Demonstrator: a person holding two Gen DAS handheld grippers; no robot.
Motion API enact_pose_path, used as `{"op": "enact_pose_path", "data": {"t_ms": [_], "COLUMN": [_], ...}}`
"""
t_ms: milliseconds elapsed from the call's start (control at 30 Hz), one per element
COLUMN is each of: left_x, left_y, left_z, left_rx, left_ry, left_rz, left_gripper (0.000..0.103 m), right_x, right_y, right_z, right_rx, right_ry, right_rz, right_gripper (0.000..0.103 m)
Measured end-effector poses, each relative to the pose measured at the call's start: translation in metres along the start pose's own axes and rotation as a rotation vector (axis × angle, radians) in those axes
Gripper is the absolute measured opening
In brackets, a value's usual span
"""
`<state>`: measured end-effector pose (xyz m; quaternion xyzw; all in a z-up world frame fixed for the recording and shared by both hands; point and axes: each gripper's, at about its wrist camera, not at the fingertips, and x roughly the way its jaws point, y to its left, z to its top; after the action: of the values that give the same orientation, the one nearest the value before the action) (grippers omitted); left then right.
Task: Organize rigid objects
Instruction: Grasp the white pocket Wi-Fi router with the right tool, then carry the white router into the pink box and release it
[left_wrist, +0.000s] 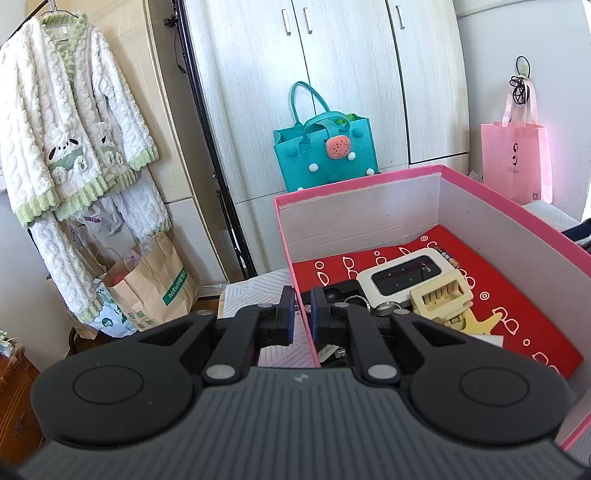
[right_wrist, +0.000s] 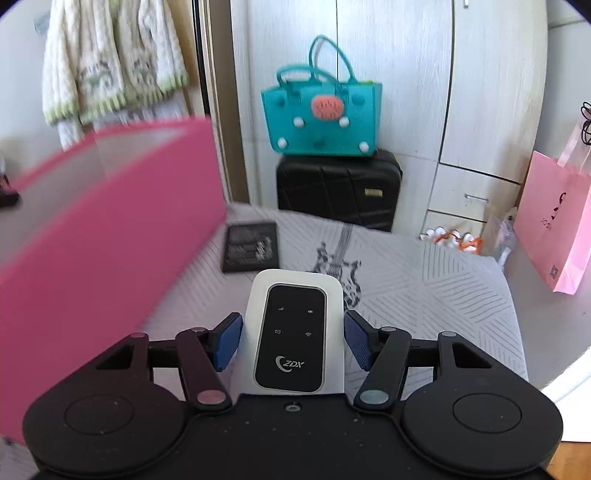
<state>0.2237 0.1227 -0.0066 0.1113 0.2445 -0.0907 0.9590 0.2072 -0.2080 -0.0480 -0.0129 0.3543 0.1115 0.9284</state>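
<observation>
Right tool (right_wrist: 293, 341) pinched a white router (right_wrist: 295, 332); left tool (left_wrist: 303, 310) clamped the pink box (left_wrist: 369, 218) wall. Several items boxed; black booklet (right_wrist: 251, 245) remained outside.

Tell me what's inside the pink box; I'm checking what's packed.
A red patterned sheet lines the floor; on it lie a white pocket router and a cream plastic piece. The left gripper hides the near corner.

Both wrist views close, angled down; share teal bag (left_wrist: 327, 155)
</observation>
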Motion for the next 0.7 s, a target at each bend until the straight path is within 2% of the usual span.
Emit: {"op": "enact_pose_path", "data": {"t_ms": [133,300,367,500,700], "left_x": [0.000,-0.001,-0.001,-0.001,-0.001], "left_y": [0.000,0.001,0.001,0.001,0.003], "left_z": [0.000,-0.002,-0.002,-0.002,-0.002], "left_rx": [-0.004,-0.013,-0.015,-0.016,-0.023], "left_ry": [-0.002,-0.005,-0.005,-0.005,-0.008], "left_rz": [-0.003,-0.006,-0.008,-0.008,-0.016], "left_gripper": [0.009,0.009,0.009,0.009,0.009], "right_x": [-0.037,-0.079,-0.083,-0.071,-0.036], "right_y": [0.010,0.041,0.055,0.085,0.121], "right_z": [0.015,0.045,0.056,0.066,0.069], "right_rx": [-0.012,-0.049,-0.090,-0.155,-0.250], "right_ry": [-0.086,-0.199,-0.205,-0.119,0.117], "right_rz": [0.098,0.307,0.379,0.527,0.686], "right_gripper": [0.065,0.066,0.066,0.066,0.066]}}
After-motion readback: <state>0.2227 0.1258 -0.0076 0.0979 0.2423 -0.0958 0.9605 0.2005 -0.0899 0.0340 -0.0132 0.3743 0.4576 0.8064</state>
